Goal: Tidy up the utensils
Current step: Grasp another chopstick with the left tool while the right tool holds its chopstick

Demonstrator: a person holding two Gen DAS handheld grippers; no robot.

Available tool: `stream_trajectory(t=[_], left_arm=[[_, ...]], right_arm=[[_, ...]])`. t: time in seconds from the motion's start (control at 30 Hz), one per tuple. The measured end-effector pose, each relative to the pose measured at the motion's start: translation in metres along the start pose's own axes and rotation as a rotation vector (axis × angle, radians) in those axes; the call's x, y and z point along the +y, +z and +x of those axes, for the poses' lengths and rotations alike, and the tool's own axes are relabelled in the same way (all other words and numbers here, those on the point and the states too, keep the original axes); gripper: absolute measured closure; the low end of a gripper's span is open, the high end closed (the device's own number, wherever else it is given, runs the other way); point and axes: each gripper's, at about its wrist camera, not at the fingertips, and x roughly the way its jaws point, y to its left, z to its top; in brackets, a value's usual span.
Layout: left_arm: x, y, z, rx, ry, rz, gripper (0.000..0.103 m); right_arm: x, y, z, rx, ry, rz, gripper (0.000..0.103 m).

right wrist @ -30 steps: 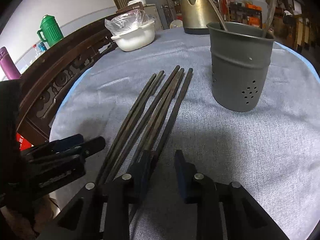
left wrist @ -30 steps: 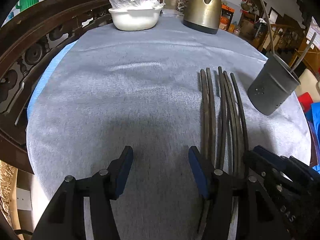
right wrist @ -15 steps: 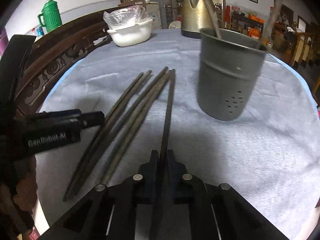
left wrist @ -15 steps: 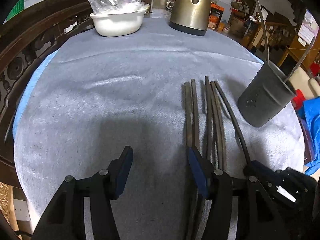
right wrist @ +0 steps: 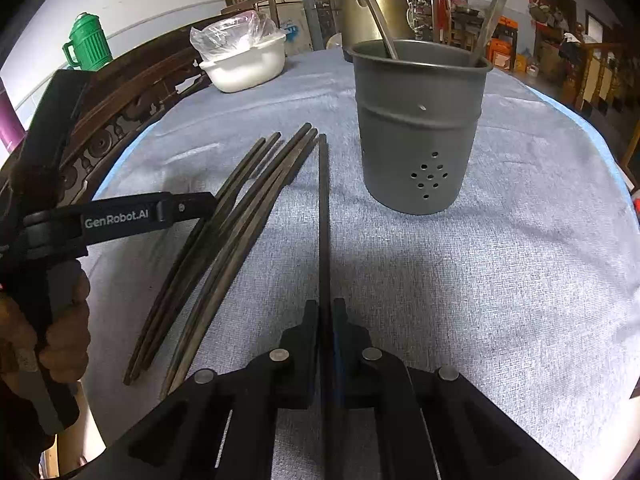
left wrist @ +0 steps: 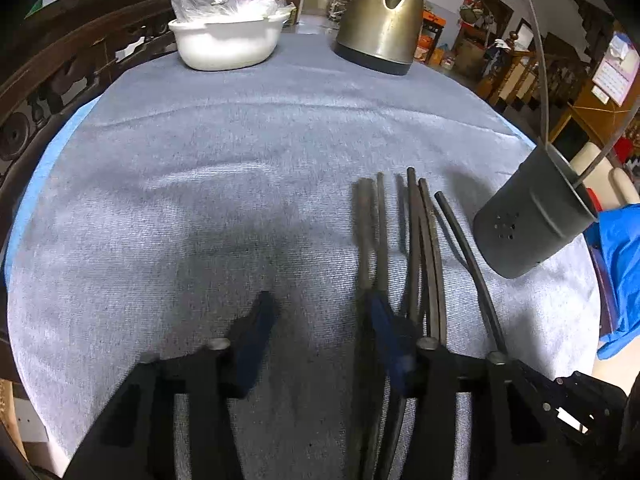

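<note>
Several dark chopsticks (right wrist: 224,240) lie side by side on the grey cloth; they also show in the left wrist view (left wrist: 420,248). My right gripper (right wrist: 326,312) is shut on one chopstick (right wrist: 323,200), which points at the grey perforated utensil holder (right wrist: 416,128). That chopstick shows in the left wrist view (left wrist: 468,256), apart from the others. The holder (left wrist: 528,224) has metal utensils standing in it. My left gripper (left wrist: 320,312) is open, just left of the chopsticks, its right finger beside the leftmost ones.
A white bowl with a plastic bag (left wrist: 228,36) and a metal kettle (left wrist: 380,24) stand at the far edge. A carved wooden chair back (right wrist: 132,96) runs along the left. Blue cloth (left wrist: 620,272) lies off the right edge.
My right gripper has closed on the rightmost chopstick and swung it away from the group toward the holder. My left gripper has drawn back slightly, staying open.
</note>
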Motion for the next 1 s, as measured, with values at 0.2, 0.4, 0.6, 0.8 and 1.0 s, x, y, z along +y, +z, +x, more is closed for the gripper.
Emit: stream_trajectory(t=[0.2,0.4,0.6,0.8,1.0], left_arm=[[0.011,-0.001,0.0,0.013,0.047,0.011,0.094],[0.026,-0.012,-0.009,0.036,-0.008,0.003,0.095],[0.032,-0.013,-0.014,0.085,-0.046,0.019,0.095],[0.036,0.01,-0.007,0.085,-0.033,0.02,0.071],[0.032,0.029,0.008,0.125,-0.037,0.048,0.071]], right_arm=[[-0.005,-0.002,-0.003,0.026,0.029,0.031,0.096],[-0.008,-0.019,-0.015,0.07,0.056,0.049,0.096],[-0.01,-0.024,-0.023,0.097,0.076,0.035,0.093],[-0.019,0.013,-0.012,0.092,0.089,0.079,0.089],[-0.005,0.046,0.014,0.082,0.031,0.053,0.089]])
